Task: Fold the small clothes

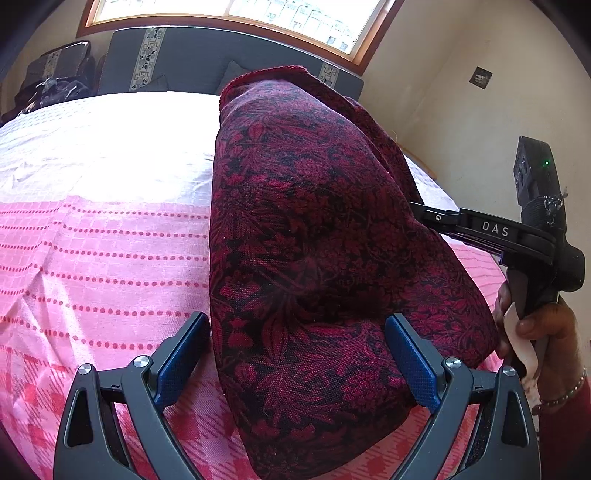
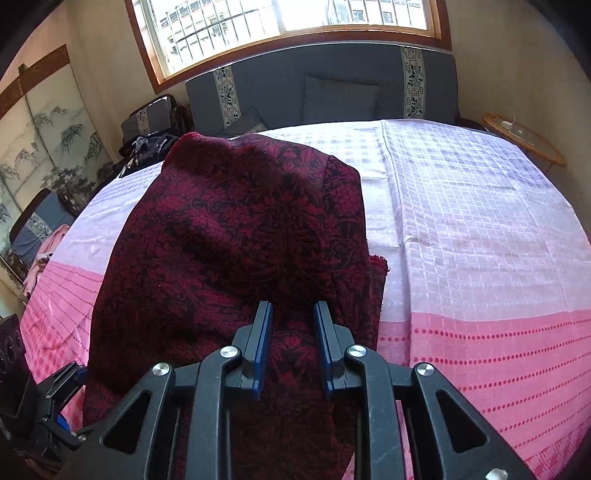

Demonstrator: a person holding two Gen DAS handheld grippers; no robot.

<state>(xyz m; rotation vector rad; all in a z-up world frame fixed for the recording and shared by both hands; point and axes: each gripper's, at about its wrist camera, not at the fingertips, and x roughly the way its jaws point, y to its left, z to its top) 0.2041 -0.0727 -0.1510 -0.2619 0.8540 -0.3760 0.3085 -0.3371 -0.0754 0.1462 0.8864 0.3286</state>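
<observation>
A dark red floral cloth point(image 1: 314, 229) lies in a long strip on the pink and white bedspread point(image 1: 103, 258). My left gripper point(image 1: 297, 317) is open wide and straddles the cloth's near end, its right pad against the fabric and its left pad beside the edge. My right gripper point(image 2: 292, 306) has its jaws narrow, with a fold of the cloth point(image 2: 236, 229) pinched between the pads and raised off the bed. In the left wrist view the right gripper point(image 1: 424, 212) comes in from the right, held by a hand point(image 1: 543, 325), its tips at the cloth's right edge.
A grey padded headboard point(image 2: 332, 85) runs under the window point(image 2: 295, 18) at the far side. A round wicker table point(image 2: 524, 140) stands to the right of the bed. Chairs with dark clothes point(image 2: 147, 147) and a painted screen point(image 2: 44, 140) stand to the left.
</observation>
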